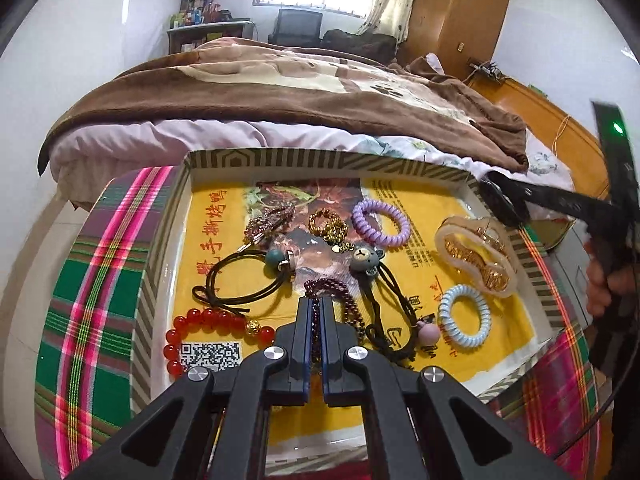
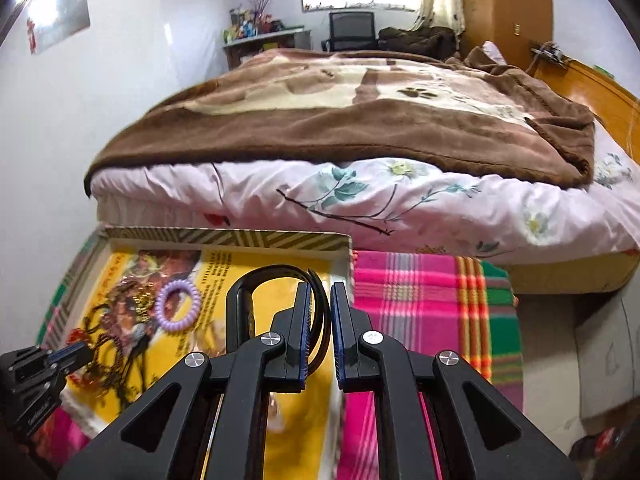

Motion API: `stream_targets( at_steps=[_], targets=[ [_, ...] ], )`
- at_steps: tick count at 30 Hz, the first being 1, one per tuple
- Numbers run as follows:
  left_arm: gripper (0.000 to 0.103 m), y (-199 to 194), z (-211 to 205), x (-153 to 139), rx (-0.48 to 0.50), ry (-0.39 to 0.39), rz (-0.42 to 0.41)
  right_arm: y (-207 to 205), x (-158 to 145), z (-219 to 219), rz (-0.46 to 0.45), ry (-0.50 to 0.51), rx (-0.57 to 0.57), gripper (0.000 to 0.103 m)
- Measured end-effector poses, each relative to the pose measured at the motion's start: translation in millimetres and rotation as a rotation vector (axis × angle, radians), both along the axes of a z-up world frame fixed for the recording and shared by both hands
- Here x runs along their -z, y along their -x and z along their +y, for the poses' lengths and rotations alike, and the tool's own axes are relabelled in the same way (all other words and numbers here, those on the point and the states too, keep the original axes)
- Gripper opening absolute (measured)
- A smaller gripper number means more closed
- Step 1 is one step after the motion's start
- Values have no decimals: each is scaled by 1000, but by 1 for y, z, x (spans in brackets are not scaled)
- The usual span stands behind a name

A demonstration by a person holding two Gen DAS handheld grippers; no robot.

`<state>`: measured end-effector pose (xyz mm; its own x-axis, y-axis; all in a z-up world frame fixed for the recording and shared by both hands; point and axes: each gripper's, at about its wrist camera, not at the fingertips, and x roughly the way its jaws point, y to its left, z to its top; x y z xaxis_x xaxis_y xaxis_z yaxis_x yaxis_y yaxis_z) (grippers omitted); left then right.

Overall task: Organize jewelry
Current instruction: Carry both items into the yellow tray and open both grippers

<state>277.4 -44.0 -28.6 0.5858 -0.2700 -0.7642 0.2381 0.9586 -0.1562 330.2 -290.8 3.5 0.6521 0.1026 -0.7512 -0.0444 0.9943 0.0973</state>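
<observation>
A: Currently the left gripper (image 1: 316, 304) is sitting low inside the tray (image 1: 264, 160), jaws pressed together on the dark garnet bead strand (image 1: 352, 312), which is running between the pads and trailing off to the right

B: Neighbours? Noting crowding

A: Red bead bracelet (image 1: 208, 320) is lying just left of the fingers, black cord hair tie (image 1: 240, 276) ahead-left, bear hair tie (image 1: 364, 260) ahead-right and touching the garnet strand. Purple coil tie (image 1: 380, 222) and gold chain (image 1: 328, 226) are sitting farther back; amber claw clip (image 1: 476, 256) and blue coil tie (image 1: 464, 316) are lying near the right wall. Bare yellow liner is showing mainly along the back edge

B: Right side?

A: Right gripper (image 2: 330, 316) is hovering over the tray's right rim (image 2: 344, 256), jaws closed on a black band (image 2: 240, 300) looped out to the left. In the left view that band (image 1: 500, 200) is hanging above the back-right corner, apart from the clip

B: Room outside the tray?

A: Plaid cloth (image 2: 420, 300) is lying open to the right of the rim, bed (image 2: 360, 196) edge just behind
</observation>
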Motion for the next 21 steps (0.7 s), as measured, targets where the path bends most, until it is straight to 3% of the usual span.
stream_targets(
  at_steps=[17,20,21],
  targets=[
    [6,0,-12,9,3,-59,5,-39,23,15,88,85,-58,10],
    [23,-1,-14,9,7,-63,4,-40,25,15,101,88,-52,12],
    [34,0,-14,9,5,-59,6,-40,25,14,104,83,-53,12]
  ],
)
